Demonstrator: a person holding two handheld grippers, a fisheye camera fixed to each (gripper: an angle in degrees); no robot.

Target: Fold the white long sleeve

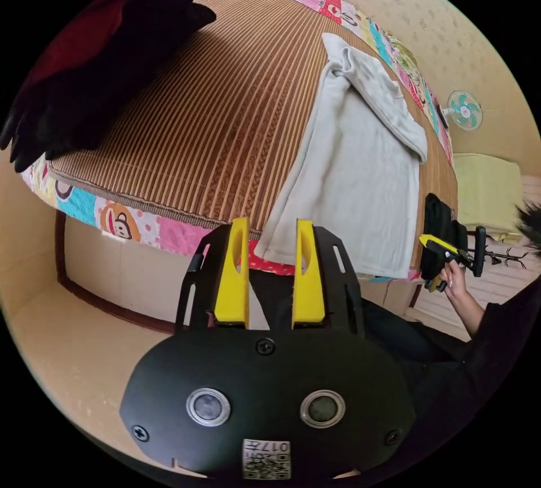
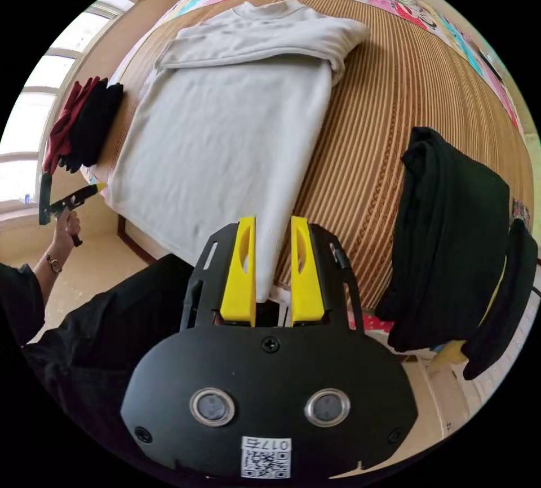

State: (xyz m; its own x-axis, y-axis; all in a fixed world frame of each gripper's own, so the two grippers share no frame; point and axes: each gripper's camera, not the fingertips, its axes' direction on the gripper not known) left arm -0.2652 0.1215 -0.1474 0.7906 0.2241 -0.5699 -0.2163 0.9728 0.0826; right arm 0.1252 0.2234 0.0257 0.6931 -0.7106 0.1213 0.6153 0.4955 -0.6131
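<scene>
Right gripper view — white long sleeve (image 2: 225, 133) lengthwise, collar far | right tool (image 2: 271, 245) apart

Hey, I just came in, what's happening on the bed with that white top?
A person is folding a white long sleeve on a bed covered with a woven mat, holding a claw in each hand. The top lies flat with its sleeves already folded across the chest. The left claw and the right claw are both open at the hem corners near the bed's edge, neither gripping yet. A black garment pile and a red and black pile sit at either side.
</scene>
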